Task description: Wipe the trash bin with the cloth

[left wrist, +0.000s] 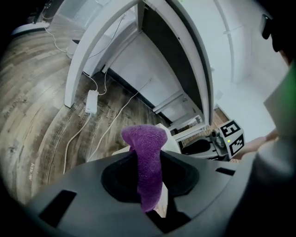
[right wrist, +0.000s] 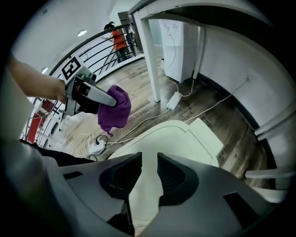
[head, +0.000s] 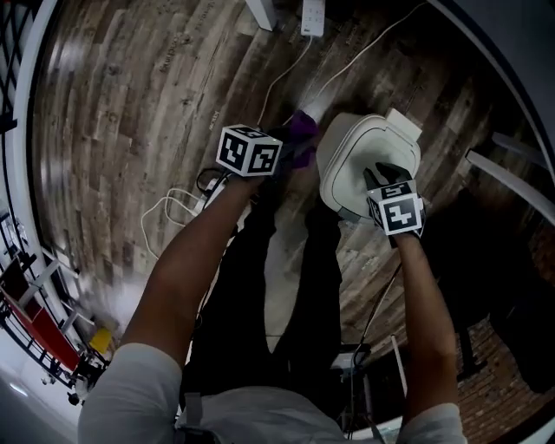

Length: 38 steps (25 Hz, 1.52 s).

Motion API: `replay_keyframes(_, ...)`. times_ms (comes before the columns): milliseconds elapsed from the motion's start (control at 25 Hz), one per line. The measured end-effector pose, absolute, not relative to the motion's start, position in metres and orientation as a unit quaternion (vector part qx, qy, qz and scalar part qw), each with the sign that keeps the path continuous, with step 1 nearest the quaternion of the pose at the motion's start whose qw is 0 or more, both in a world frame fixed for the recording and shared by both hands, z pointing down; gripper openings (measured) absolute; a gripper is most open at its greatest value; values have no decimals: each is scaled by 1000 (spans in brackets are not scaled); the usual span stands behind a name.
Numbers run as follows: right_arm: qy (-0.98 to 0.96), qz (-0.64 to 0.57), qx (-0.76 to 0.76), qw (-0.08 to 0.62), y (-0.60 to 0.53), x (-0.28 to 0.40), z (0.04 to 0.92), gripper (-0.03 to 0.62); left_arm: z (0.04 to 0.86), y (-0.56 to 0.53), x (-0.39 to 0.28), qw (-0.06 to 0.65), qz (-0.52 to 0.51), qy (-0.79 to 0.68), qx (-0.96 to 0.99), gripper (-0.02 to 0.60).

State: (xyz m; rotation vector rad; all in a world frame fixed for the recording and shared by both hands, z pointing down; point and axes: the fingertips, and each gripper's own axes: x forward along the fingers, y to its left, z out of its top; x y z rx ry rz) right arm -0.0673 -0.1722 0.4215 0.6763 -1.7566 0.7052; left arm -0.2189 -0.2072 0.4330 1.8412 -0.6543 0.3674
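Note:
The white trash bin stands on the wood floor with its lid down. My left gripper is shut on a purple cloth and holds it in the air just left of the bin. In the left gripper view the cloth hangs out between the jaws, with a bit of the bin behind it. My right gripper hovers over the bin's lid, pointing steeply down. Its jaws stand a little apart with nothing between them. The right gripper view shows the left gripper with the cloth.
A white power strip and its cables lie on the floor beyond the bin. Another socket block with coiled cable lies near my legs. White table legs rise behind the bin. A railing runs along the left.

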Motion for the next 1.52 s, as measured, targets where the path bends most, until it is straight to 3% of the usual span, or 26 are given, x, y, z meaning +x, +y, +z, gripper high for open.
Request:
replay_keyframes(520,-798,118,84,585,-158,-69,447,109,488,-224,-168,536,160,-305,770,92)
replay_keyframes(680,-808,91,58,580,-154,-68,449,109,501,-244,-162,483,201,-294,800,92)
replay_keyframes(960,-809,93,43,579,-152,-68,448,108,510,-277,-131,398,244,-231,854,92)
replay_keyframes(1520,-799,133,101,578,-172,-76,447,84,537,-263,-100,375,207,-94,899,91)
